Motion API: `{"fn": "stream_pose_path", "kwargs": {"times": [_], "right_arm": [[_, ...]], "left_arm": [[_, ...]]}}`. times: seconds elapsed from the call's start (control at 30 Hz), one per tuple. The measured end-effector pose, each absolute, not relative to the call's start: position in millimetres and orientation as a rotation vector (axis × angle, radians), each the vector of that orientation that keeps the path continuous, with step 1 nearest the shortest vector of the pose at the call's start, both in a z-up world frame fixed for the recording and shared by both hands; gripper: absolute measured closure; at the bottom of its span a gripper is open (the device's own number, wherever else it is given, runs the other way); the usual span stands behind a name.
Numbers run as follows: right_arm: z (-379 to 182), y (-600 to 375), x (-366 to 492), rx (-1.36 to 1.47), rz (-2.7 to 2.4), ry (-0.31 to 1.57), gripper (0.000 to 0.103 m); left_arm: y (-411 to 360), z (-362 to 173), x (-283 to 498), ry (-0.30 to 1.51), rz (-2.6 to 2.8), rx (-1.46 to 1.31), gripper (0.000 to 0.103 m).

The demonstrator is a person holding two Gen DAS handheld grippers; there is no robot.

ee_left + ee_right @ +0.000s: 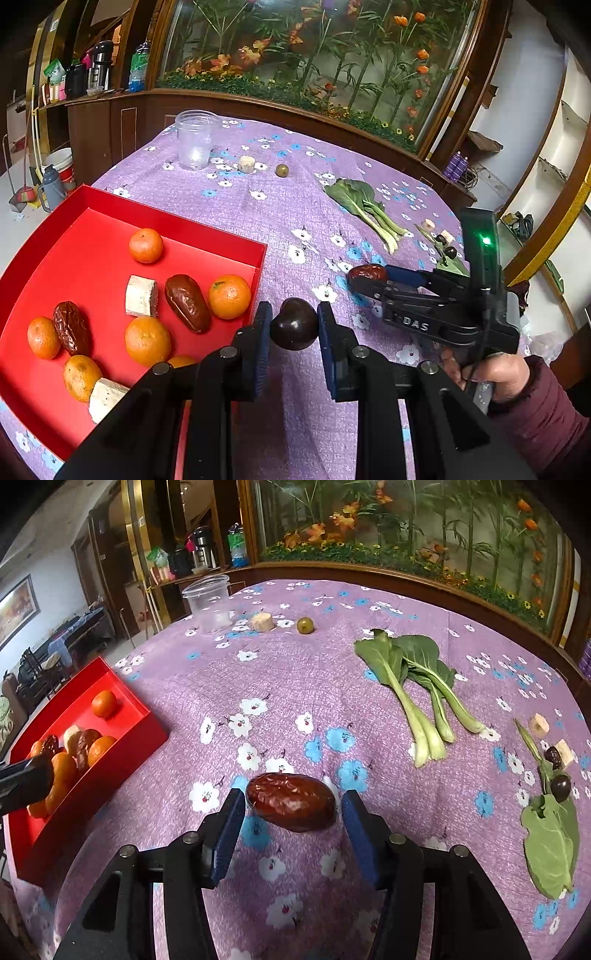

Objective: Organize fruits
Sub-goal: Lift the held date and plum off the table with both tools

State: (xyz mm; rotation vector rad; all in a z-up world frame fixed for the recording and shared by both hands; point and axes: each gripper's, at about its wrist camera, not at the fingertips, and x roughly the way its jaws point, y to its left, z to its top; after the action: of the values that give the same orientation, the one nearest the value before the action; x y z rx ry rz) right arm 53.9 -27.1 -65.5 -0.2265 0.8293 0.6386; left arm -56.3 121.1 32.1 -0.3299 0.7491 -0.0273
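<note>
Purple flowery cloth covers the tabletop [295, 686], with a big glass case of fake flowers and bamboo [325, 55] behind it; pretty busy room overall.

Left gripper [293, 326] has its jaws clamped on a dark plum [294, 325], round and glossy, held just past the near right corner of the red tray [155, 212]; the tray sits at the left edge of the tabletop and already has several oranges [146, 245], a couple of red dates [187, 302] and some pale cut chunks [141, 296] in it.

Right gripper [293, 814] is parted, jaws standing wide on either side of a big wrinkly red date [291, 801]; neither blue pad seems to press on it in the right wrist view, there's a gap on both sides; can't tell for sure whether the date lies flat on the cloth. From the left wrist view you can see a hand [495, 373] in a dark red sleeve holding that gripper's handle.

Further out: bok choy [417, 686] lying to the right of centre; a loose green leaf [550, 842] near the right edge with a small dark fruit [560, 786] at its top; a clear plastic jar [210, 602] at the far side, upright, with a pale chunk [263, 622] and a small green fruit [305, 625] beside it.
</note>
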Motion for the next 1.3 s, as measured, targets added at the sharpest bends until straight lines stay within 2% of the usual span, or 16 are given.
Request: {"fn": "stream_pose_path", "kwargs": {"times": [0.33, 0.37, 0.4, 0.67, 0.97, 1.03, 1.07, 1.3], "right_arm": [[-58.6, -32.1, 44.4, -0.177, 0.617, 0.824, 0.055], [-55.8, -35.0, 42.4, -0.160, 0.617, 0.823, 0.058], [-53.0, -38.2, 39.8, -0.140, 0.623, 0.825, 0.068], [-47.6, -37.0, 15.8, -0.190, 0.649, 0.828, 0.069], [-61.4, -13.0, 25.9, -0.206, 0.637, 0.880, 0.057], [-64.6, -12.8, 21.7, -0.221, 0.648, 0.890, 0.061], [-66.4, -13.0, 18.8, -0.238, 0.651, 0.898, 0.071], [-48.3, -19.0, 5.1, -0.207, 0.622, 0.845, 0.072]], "left_arm": [[126.6, 38.0, -65.5, 0.732, -0.026, -0.335, 0.079], [128.1, 38.7, -67.1, 0.729, -0.025, -0.338, 0.079], [129.6, 39.6, -68.9, 0.725, -0.022, -0.340, 0.079], [136.5, 46.5, -86.2, 0.701, -0.014, -0.356, 0.079], [141.5, 45.6, -92.0, 0.706, -0.010, -0.361, 0.079], [144.8, 45.1, -92.8, 0.703, -0.005, -0.366, 0.079], [146.3, 44.1, -93.0, 0.704, -0.003, -0.371, 0.079], [154.9, 44.3, -100.2, 0.689, 0.006, -0.393, 0.079]]}}
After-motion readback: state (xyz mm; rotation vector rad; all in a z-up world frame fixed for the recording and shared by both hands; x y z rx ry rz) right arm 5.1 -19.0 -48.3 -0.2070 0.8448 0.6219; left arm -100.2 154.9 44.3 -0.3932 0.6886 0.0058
